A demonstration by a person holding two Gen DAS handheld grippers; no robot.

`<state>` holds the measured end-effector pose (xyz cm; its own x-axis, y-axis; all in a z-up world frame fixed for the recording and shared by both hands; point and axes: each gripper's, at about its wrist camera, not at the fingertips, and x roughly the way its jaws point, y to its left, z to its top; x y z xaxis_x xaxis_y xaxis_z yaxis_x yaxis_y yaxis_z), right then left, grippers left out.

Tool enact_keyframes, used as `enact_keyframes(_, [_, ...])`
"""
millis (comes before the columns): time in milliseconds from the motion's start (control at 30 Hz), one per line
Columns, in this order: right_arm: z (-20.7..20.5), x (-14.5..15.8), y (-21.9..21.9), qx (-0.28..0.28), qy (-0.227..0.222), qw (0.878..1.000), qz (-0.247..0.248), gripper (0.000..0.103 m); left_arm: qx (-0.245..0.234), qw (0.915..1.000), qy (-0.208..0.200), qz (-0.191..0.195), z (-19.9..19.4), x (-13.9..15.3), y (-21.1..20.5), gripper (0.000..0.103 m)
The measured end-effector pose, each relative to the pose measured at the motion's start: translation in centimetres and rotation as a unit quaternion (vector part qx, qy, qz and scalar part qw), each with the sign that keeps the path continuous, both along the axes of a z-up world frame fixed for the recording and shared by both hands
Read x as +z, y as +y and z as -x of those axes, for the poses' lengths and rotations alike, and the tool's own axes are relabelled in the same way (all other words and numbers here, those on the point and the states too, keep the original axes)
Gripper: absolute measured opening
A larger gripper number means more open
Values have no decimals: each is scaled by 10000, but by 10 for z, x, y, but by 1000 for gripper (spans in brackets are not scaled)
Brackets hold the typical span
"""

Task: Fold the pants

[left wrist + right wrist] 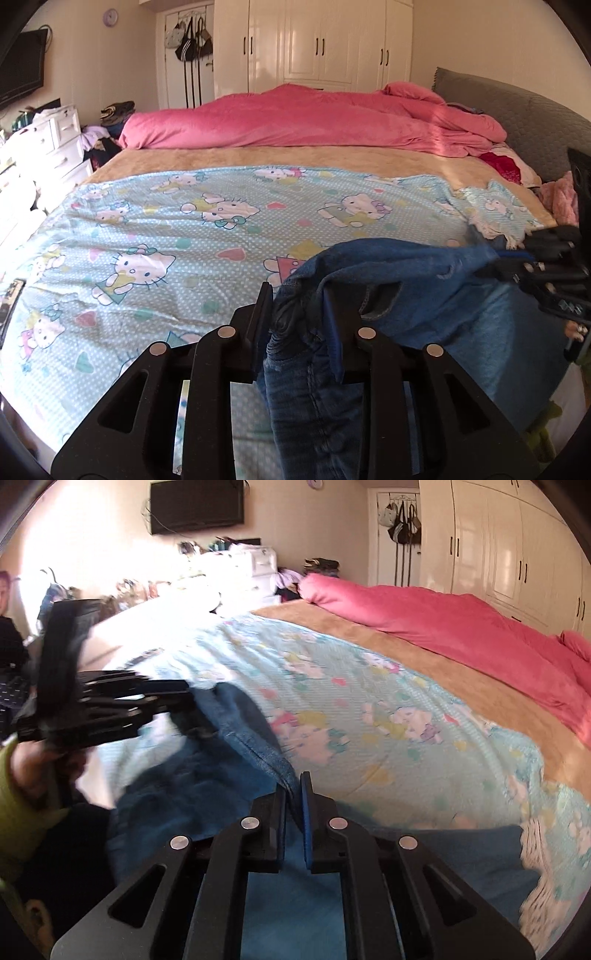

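The blue denim pants [391, 273] hang between my two grippers above the near edge of the bed. My left gripper [297, 295] is shut on a bunched part of the pants, which drape down between its fingers. My right gripper [295, 786] is shut on a seam edge of the pants [255, 734]. The right gripper also shows at the right of the left wrist view [517, 258]; the left gripper shows at the left of the right wrist view [177, 698], blurred.
The bed has a light blue cartoon-cat sheet [184, 229], a tan blanket [258, 157] and a pink duvet [314, 118] at the far side. A grey headboard [517, 110] stands right, white drawers [55, 140] left, wardrobes [317, 40] behind.
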<state>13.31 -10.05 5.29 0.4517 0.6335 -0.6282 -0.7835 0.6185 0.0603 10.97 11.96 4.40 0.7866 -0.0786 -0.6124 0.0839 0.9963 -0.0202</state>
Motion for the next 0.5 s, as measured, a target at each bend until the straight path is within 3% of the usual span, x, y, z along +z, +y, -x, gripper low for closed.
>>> enact_keyframes(233, [68, -8, -9, 337, 113, 9994, -58, 6, -59, 9999, 144, 52, 53, -11, -3, 24])
enact_keyframes(500, [107, -28, -6, 601, 442, 9972, 109, 6, 34, 9984, 568, 65, 93, -32, -2, 24])
